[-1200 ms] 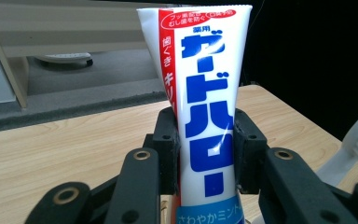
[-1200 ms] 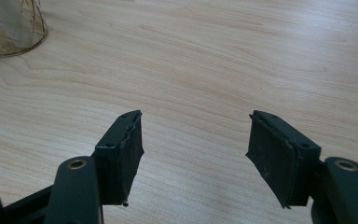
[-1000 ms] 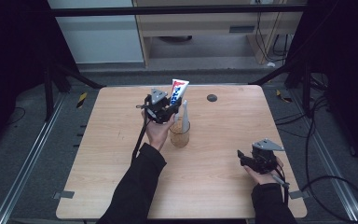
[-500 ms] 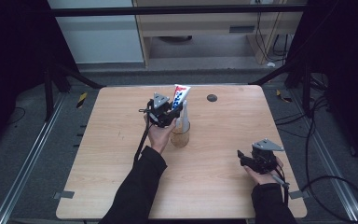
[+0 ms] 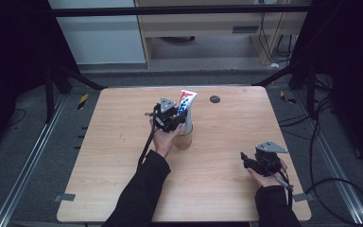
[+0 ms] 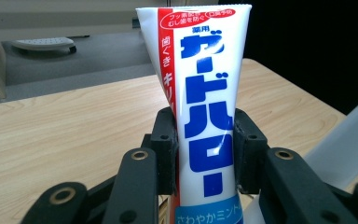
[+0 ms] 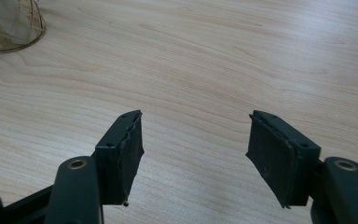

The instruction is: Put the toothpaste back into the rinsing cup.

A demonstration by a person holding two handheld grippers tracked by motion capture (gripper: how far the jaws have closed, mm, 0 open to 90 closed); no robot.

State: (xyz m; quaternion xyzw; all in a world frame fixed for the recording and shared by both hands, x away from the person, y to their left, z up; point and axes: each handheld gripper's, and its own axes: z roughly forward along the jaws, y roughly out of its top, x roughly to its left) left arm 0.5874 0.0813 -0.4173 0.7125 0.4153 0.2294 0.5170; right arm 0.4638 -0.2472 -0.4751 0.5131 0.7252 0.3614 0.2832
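Two grippers at the wooden table (image 5: 123, 142). Left gripper (image 5: 170, 116) holds a toothpaste tube (image 6: 200, 93) upright, flat crimped end up, jaws clamped on the tube's lower body from both sides. In the high view the tube (image 5: 186, 105) sits above a small wire-frame holder (image 5: 183, 139) near mid-table; whether its lower end is already inside the holder cannot be told. The holder's gold wire edge also appears in the right gripper view (image 7: 9, 28).

Right gripper (image 5: 257, 161) rests near the table's right front, well apart from the tube, jaws spread wide with nothing between them.

Handling judgement: the tube looks light and soft-walled, with a glossy printed skin likely to slide under pressure. A hard squeeze mid-body could dent it or push paste toward the cap. The present hold, low on the fuller part, seems sound; the thin crimped top would flex and give less control. The holder looks light too, and could tip if the tube is pressed against its rim.
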